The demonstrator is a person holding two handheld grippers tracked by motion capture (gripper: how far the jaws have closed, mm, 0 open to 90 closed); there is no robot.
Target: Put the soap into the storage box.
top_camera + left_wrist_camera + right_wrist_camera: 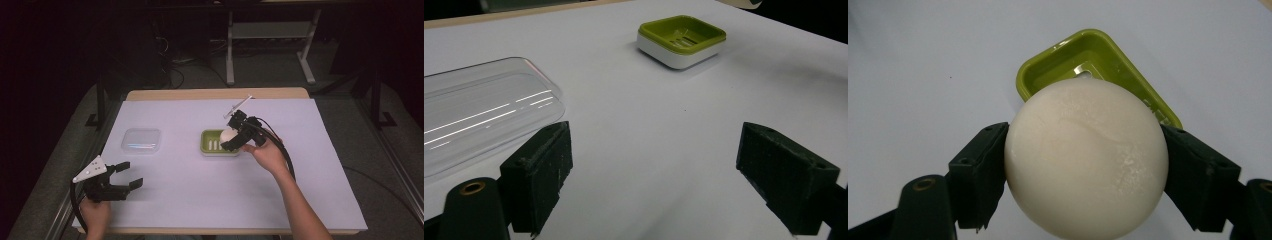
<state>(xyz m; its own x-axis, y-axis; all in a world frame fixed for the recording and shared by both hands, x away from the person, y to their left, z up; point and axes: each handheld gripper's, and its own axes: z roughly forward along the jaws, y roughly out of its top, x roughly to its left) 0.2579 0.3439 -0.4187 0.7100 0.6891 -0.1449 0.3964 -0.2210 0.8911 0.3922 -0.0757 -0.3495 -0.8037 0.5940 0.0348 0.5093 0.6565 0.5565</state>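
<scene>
Soap (1087, 157) — unmarked, white — sits clamped in right gripper (231, 134) over green dish (208, 145); left gripper (131, 175) gapes empty.

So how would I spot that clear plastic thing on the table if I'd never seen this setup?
Start from the white sheet covering the table. Left of its middle, beside the green dish, lies the clear lid, flat and by itself. It is the see-through piece with rounded corners; the dish is solid green and white.

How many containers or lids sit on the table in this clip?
2. A green soap dish sits near the table's middle, under the white soap held in the right claw. A clear plastic lid lies to its left, ahead of the open left claw.
</scene>
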